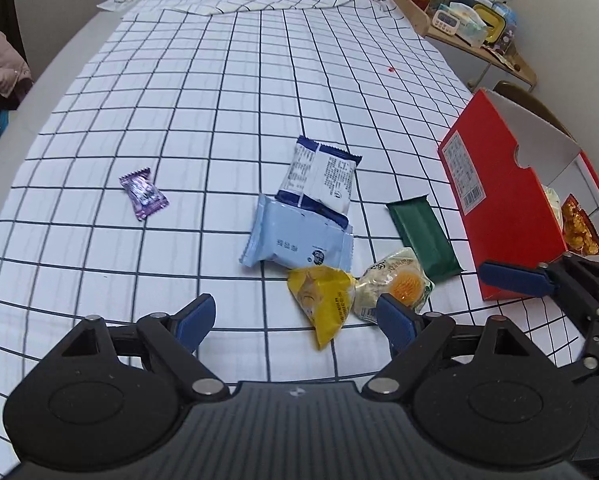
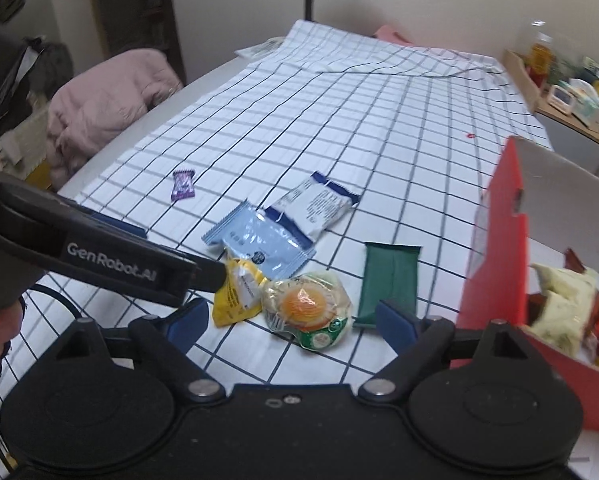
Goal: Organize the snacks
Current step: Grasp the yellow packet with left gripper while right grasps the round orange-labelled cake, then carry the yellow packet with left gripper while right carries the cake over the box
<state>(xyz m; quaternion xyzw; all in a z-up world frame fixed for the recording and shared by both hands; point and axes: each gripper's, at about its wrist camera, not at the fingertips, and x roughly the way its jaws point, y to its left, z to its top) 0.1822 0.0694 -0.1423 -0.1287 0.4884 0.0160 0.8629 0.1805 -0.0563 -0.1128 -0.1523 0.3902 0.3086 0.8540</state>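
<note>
Checked tablecloth (image 1: 219, 120): snack packets (image 1: 299, 232) beside red box (image 1: 499, 208); both grippers (image 1: 295, 320) (image 2: 291, 324) spread, empty.

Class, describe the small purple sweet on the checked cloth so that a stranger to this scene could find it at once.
Start at the red box at the right edge of the checked cloth, then cross leftward past the cluster of snack packets beside it. Alone on bare cloth lies the purple sweet. It is the smallest wrapper, the only purple one, and touches nothing else.
</note>
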